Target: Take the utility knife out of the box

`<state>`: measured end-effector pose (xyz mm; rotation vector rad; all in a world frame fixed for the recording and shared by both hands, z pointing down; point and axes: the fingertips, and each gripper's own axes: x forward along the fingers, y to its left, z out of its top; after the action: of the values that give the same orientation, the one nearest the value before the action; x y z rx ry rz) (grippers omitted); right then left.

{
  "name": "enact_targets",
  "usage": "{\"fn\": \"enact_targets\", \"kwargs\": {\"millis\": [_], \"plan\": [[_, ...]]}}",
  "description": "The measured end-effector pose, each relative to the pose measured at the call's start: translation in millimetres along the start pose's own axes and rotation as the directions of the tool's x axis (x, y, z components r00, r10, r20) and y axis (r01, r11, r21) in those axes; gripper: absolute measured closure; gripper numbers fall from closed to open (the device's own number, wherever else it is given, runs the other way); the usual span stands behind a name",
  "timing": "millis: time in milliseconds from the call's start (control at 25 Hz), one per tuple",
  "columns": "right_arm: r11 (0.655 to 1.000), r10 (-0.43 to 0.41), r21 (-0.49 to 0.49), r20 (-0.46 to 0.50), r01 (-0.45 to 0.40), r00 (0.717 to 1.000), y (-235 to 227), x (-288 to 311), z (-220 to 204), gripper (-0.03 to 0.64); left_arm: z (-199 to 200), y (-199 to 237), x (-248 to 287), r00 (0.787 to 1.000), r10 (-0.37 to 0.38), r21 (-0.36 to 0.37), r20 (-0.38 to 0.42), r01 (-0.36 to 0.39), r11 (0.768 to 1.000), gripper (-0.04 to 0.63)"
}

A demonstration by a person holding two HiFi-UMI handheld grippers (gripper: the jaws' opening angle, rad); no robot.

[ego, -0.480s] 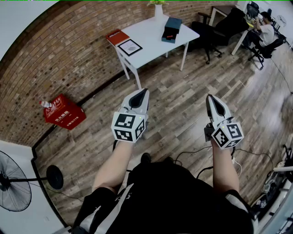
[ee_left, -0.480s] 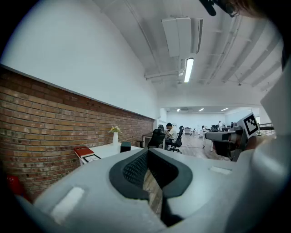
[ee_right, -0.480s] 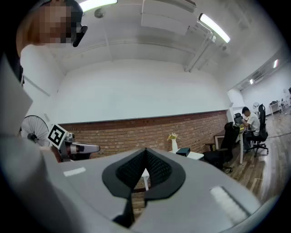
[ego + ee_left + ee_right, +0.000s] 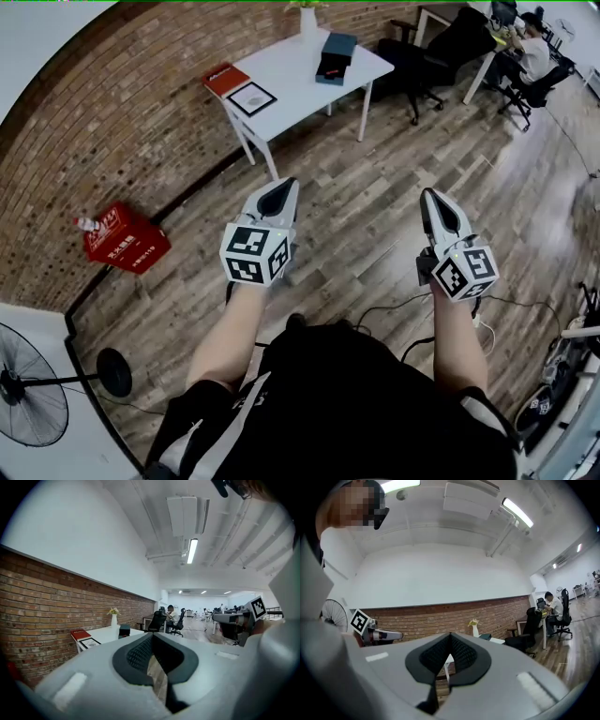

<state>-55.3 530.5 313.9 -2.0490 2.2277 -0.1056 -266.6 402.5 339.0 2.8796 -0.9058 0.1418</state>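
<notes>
A dark teal box (image 4: 338,45) lies on the white table (image 4: 291,89) far ahead by the brick wall, with a black part (image 4: 329,66) at its near end. No utility knife can be made out. Both grippers are held level over the wooden floor, well short of the table. My left gripper (image 4: 284,186) is shut with nothing in it, and so is my right gripper (image 4: 429,196). In the left gripper view the box (image 4: 124,630) shows small above the closed left gripper (image 4: 152,636). The right gripper (image 4: 450,635) also shows pads together, with the box (image 4: 485,636) just right of them.
The table also carries a red book (image 4: 225,78), a framed sheet (image 4: 252,97) and a white vase (image 4: 308,19). A red crate (image 4: 127,242) sits by the wall, and a standing fan (image 4: 33,408) at lower left. Office chairs (image 4: 441,52) and a seated person (image 4: 532,56) are at upper right; cables (image 4: 394,314) cross the floor.
The head view has shifted: table and red crate sit slightly further left in the picture. Both grippers stay shut and held out in front, the left one a little further left.
</notes>
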Motion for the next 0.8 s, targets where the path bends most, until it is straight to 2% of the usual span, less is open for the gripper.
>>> {"fn": "enact_targets", "kwargs": {"millis": [240,480,800], "plan": [[0.999,0.041,0.006,0.039,-0.041,0.998,-11,-19,15,0.617,8,-34,18,1.000,-0.001,0.049,-0.011,0.001,0.999,0.591],[0.998,0.032,0.061,0.042,-0.035,0.999,-27,-23,9,0.615,9,-43,26,1.000,0.015,0.015,0.004,-0.015,1.000,0.591],[0.997,0.019,0.076,0.005,-0.020,1.000,-61,-5,-2,0.615,-1,-33,52,1.000,0.027,-0.002,-0.011,-0.027,1.000,0.589]]}}
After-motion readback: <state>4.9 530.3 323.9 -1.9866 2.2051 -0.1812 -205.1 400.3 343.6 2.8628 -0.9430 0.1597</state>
